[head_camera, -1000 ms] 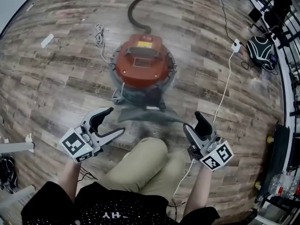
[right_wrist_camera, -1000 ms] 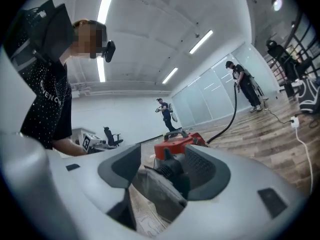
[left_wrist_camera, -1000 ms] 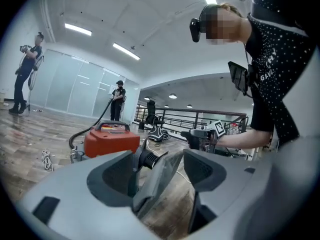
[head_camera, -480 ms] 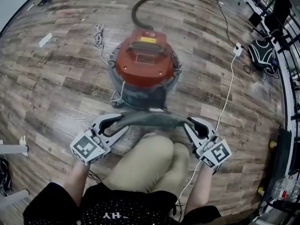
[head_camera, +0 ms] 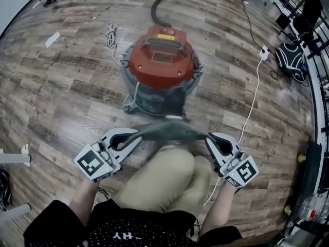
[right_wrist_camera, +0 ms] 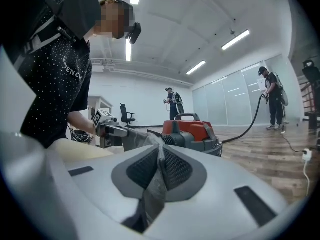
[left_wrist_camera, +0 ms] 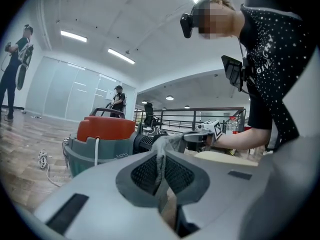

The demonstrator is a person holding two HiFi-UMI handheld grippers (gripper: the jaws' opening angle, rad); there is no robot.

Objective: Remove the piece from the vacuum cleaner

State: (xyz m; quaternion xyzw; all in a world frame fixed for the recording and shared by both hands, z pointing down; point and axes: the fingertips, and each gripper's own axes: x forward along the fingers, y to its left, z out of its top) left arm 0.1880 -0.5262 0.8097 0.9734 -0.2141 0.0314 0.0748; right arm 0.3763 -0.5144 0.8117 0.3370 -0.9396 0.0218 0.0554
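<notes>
A vacuum cleaner (head_camera: 160, 68) with a red lid and grey drum stands on the wood floor ahead of me. A grey cloth piece (head_camera: 167, 131) hangs stretched in front of its base, between my two grippers. My left gripper (head_camera: 134, 134) has the cloth's left end, and its jaws are closing with the pads pressed on the fabric (left_wrist_camera: 167, 143). My right gripper (head_camera: 212, 137) has the right end. Its jaws are closing too, and the cloth (right_wrist_camera: 145, 140) is pinched between its pads. I cannot tell where the cloth joins the drum.
A black hose (head_camera: 164, 9) runs from the vacuum's far side. A white cable (head_camera: 249, 102) leads to a power strip (head_camera: 263, 53) at the right, near a black bag (head_camera: 288, 55). A coiled white cord (head_camera: 109, 35) lies at the left. The person's knee (head_camera: 164, 181) is below the cloth.
Both grippers stood open and apart from the cloth a second ago. They have moved in to its two ends and closed on it, and the cloth is now taut.
</notes>
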